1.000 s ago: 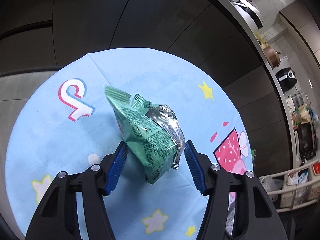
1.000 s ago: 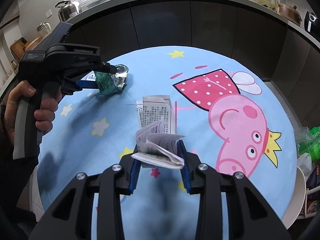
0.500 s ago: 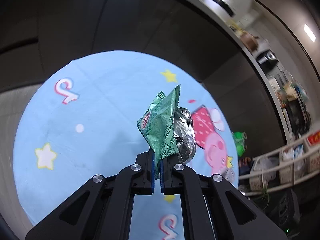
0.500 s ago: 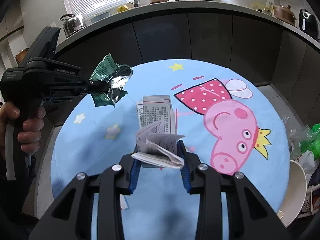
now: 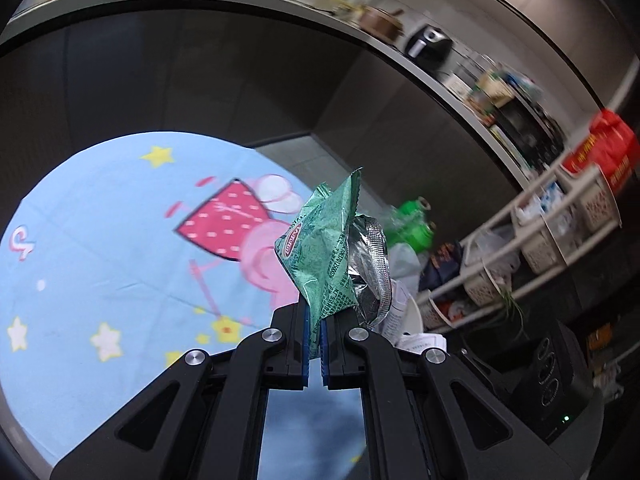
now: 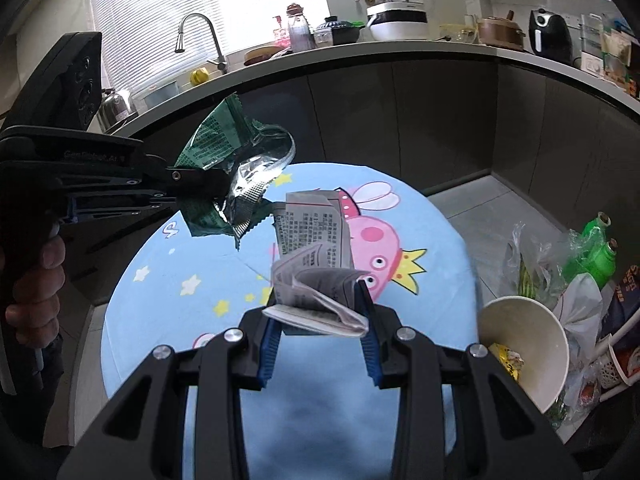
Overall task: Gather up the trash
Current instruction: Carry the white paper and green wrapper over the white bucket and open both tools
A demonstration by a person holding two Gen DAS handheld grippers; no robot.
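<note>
My left gripper (image 5: 315, 334) is shut on a crumpled green snack wrapper (image 5: 324, 256) with a silver inside, held in the air above the round table (image 5: 100, 248). In the right wrist view the left gripper (image 6: 192, 190) holds the wrapper (image 6: 224, 160) up at the left. My right gripper (image 6: 320, 320) is shut on a folded printed paper (image 6: 316, 276), above the table's blue cartoon cloth (image 6: 436, 276).
A trash heap lies right of the table: a white paper bowl (image 6: 528, 344), green plastic bottles (image 6: 592, 256) and plastic bags (image 6: 580, 300). A white rack with baskets (image 5: 560, 232) stands further right. A dark kitchen counter (image 6: 400, 76) curves behind.
My left gripper closed on the green wrapper, lifted it off the table and swung right towards the trash heap. My right gripper kept the folded paper and rose, turning right.
</note>
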